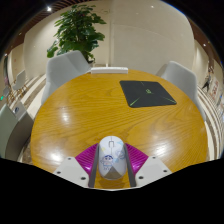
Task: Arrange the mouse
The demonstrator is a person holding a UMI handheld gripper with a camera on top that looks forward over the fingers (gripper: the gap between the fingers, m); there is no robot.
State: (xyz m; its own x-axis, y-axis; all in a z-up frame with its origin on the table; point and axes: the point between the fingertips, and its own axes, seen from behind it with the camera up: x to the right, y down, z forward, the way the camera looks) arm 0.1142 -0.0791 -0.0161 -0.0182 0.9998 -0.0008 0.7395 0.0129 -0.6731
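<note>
The gripper clamps a white mouse over the near table edge; a loose grip could drop it.

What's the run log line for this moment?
claw: shut on mouse | mouse: white, at near table edge | mouse pad: black, beyond, empty
</note>
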